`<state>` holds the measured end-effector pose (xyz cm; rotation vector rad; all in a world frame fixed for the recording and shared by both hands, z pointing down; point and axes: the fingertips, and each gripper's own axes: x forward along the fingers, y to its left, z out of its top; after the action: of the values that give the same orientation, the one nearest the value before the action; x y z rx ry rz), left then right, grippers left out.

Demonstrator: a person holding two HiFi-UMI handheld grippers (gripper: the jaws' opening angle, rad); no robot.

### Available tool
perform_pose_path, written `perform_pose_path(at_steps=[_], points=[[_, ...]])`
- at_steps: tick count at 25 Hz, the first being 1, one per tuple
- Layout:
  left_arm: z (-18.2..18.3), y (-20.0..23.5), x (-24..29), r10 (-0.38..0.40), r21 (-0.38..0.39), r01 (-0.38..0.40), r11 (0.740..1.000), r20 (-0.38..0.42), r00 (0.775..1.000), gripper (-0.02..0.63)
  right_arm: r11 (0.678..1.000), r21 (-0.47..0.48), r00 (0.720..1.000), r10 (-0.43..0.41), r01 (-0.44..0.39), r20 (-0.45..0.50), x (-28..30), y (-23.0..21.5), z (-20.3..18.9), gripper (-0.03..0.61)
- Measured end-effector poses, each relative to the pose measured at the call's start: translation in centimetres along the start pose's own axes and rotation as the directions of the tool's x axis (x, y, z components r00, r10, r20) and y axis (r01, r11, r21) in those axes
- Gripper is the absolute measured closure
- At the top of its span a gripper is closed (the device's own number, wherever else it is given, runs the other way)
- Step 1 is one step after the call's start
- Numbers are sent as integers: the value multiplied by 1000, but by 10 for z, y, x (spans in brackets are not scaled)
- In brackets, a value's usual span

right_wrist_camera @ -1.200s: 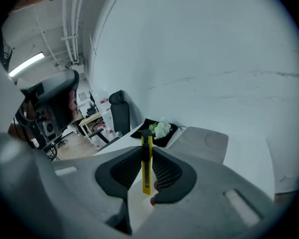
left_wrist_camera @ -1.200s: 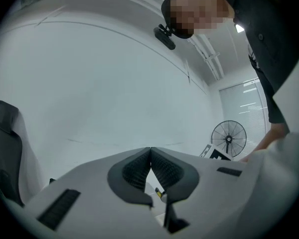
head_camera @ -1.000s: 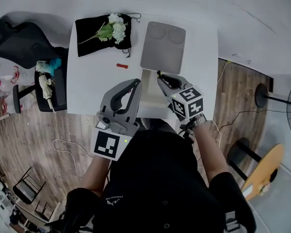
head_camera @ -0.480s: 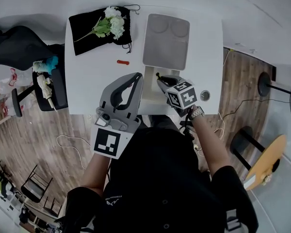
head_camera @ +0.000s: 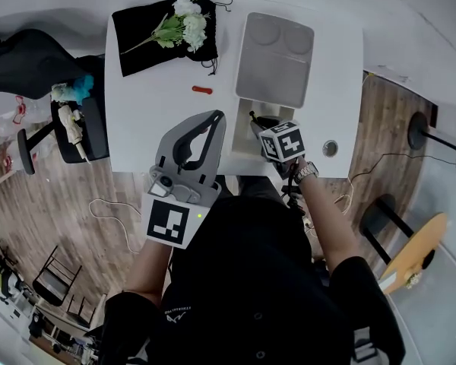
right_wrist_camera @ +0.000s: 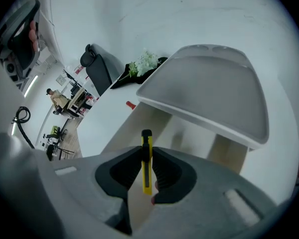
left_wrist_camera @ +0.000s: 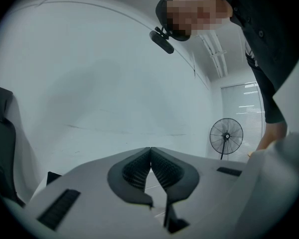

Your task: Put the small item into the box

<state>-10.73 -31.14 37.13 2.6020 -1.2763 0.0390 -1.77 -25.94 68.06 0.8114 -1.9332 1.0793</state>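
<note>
The right gripper (right_wrist_camera: 147, 159) has its fingers (right_wrist_camera: 164, 172) clenched on a yellow utility knife (right_wrist_camera: 146, 151), held on edge over the open box (right_wrist_camera: 182, 133) on the bench (head_camera: 148, 120). The knife looks light, stiff and smooth, so a mid-body pinch suits it. The left gripper (left_wrist_camera: 150, 156) is closed on nothing. Only the right gripper view shows the knife plainly; the head view all but hides it.
</note>
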Motion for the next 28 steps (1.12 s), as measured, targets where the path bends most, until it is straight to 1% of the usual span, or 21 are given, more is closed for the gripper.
perform_pose_path(at_steps=[2,9,13,15,17,22,26,28], points=[[-1,5,-1,5,-4,-5,1000,-3,1000,609,1000,-7,1000,-14,14,-21,5,-1,-1,509],[-4,16,-5,25,-16,-25,1000,-6,1000,609,1000,-1,995,-12,12,-97,20,-2,-10,509],[-8,18,-10,33,-19,-33,999,-14,999,609,999,-6,991,-45,44,-128,23,-5,-15,509],[-8,18,-11,35,-18,-36,999,-15,999,609,999,-9,989,-47,46,-139,23,-5,-16,509],[-8,16,-13,36,-14,-36,999,-14,999,609,999,-13,990,-46,44,-133,22,-5,-15,496],[-7,10,-17,39,-11,-40,999,-8,999,609,999,-24,996,-50,48,-75,15,-3,-6,495],[-5,2,-20,37,-1,-37,999,1,999,609,998,-32,999,-49,48,-22,1,-2,-1,499],[-4,-4,-21,33,4,-33,999,8,999,609,998,-32,999,-48,48,13,-8,-3,2,510]])
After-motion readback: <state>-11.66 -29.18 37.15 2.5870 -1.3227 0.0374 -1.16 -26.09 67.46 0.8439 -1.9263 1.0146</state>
